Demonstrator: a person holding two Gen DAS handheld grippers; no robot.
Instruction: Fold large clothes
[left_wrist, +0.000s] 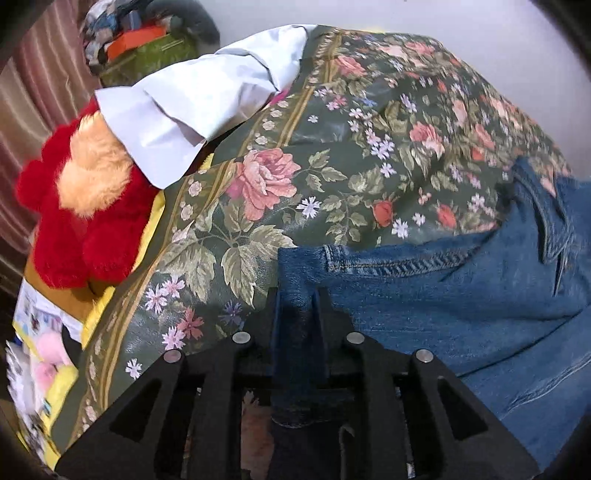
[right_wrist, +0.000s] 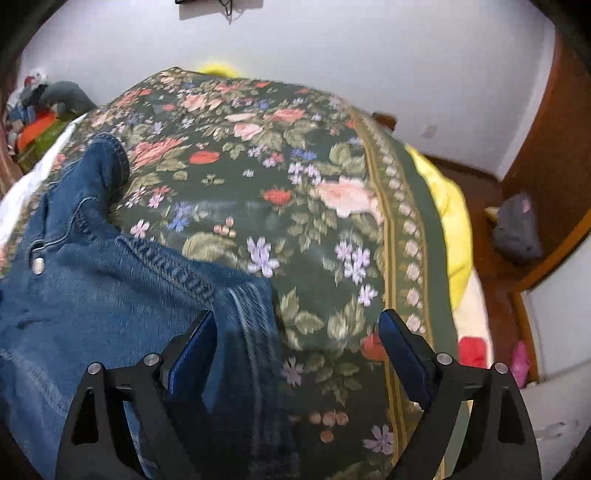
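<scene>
My left hand-held gripper is clamped on a corner of the blue jeans, its fingers drawn tight together with the denim edge pinched between them. My right hand-held gripper stands wide apart, its blue-padded fingers straddling the hem end of the jeans without closing on it; the left pad lies against the denim, the right one hovers over the bedspread. The jeans lie spread across the floral bedspread, the hem stitching running along their upper edge, a metal button showing near the waistband in the right wrist view. Further out on my left, a white cloth lies bunched at the bedspread's edge, touching a red plush toy with a tan fuzzy patch. Beyond that sits a pile of clutter against the curtain. On my right, a yellow sheet peeks out under the bedspread, with wooden floor and a dark grey object beyond.
</scene>
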